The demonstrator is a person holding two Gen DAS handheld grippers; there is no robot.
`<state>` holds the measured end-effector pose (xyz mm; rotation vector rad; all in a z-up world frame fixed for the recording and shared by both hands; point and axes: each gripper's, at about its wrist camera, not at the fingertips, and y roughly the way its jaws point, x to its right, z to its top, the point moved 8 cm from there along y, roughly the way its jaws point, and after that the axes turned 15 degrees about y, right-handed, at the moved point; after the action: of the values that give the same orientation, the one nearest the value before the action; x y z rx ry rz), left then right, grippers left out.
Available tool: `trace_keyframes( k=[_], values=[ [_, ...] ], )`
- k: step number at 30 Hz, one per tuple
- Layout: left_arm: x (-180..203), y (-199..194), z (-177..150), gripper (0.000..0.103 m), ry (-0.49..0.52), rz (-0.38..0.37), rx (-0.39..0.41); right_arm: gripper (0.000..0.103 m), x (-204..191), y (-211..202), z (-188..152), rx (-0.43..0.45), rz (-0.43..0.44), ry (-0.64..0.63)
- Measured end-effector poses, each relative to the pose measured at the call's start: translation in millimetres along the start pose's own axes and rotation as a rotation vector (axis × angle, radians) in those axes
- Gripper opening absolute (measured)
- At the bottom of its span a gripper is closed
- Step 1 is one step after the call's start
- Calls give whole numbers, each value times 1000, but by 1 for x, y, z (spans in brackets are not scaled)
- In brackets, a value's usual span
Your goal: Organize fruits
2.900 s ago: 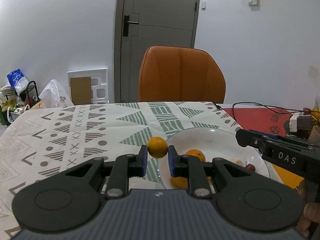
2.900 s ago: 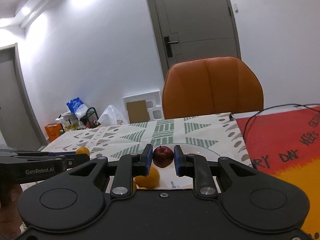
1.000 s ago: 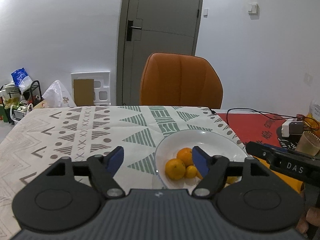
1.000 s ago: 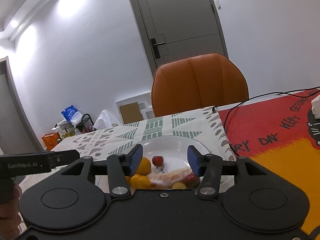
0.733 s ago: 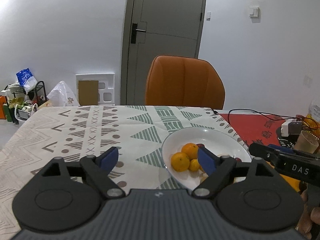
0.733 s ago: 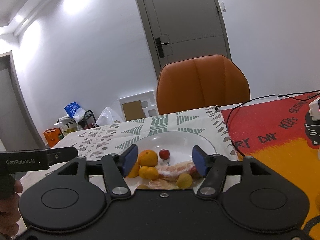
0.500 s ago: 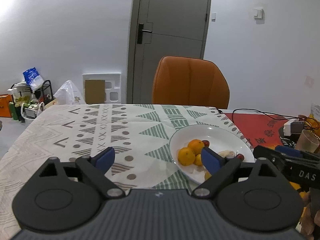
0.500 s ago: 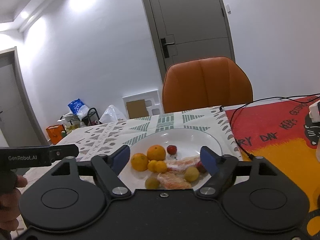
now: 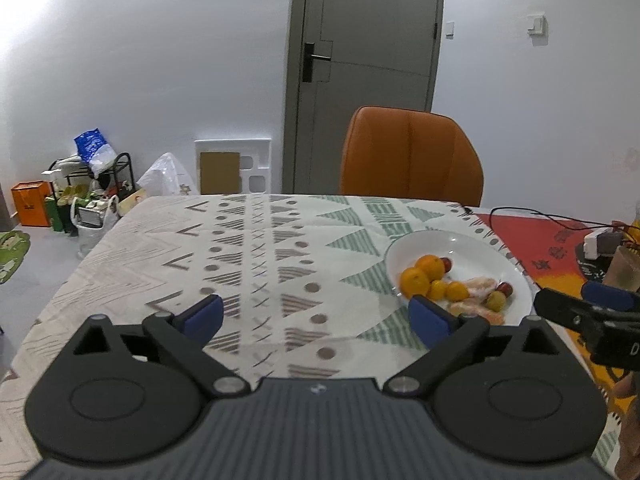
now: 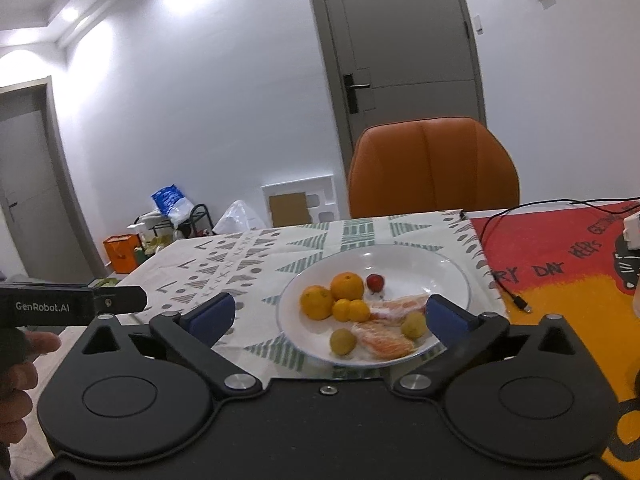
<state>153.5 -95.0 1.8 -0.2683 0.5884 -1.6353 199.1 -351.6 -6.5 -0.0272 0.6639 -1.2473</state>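
Note:
A white plate (image 10: 448, 268) on the patterned tablecloth holds oranges (image 10: 347, 286), small yellow fruits (image 10: 343, 341), a red fruit (image 10: 375, 281) and peeled citrus pieces (image 10: 386, 342). The plate also shows in the left wrist view (image 9: 472, 248) at the right. My right gripper (image 10: 328, 316) is open and empty, held back from the plate's near rim. My left gripper (image 9: 316, 314) is open and empty above the tablecloth, left of the plate.
An orange chair (image 9: 410, 156) stands behind the table. A red and yellow mat (image 10: 560, 264) with a black cable (image 10: 504, 276) lies right of the plate. Bags and a small rack (image 9: 88, 192) sit on the floor at left.
Both grippers let go of their fruits, an orange and a red fruit, which now lie in the plate. Both jaws opened wide and both grippers pulled back and up from the plate.

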Motion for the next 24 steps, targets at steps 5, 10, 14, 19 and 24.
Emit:
trace_keyframes(
  k=[5, 10, 14, 19, 24],
  values=[
    [-17, -11, -11, 99, -10, 16, -18, 103, -13, -5, -7, -14, 17, -11],
    [-30, -21, -22, 99, -15, 24, -27, 103, -28, -12, -15, -25, 28, -23],
    [-37, -31, -30, 99, -13, 23, -27, 103, -37, -18, -19, -25, 29, -40],
    [-45, -41, -40, 99, -16, 26, -28, 103, -43, -28, -24, -28, 25, -52],
    [-50, -51, -45, 100, -20, 31, -23, 103, -43, -36, -28, -29, 9, -42]
  ],
)
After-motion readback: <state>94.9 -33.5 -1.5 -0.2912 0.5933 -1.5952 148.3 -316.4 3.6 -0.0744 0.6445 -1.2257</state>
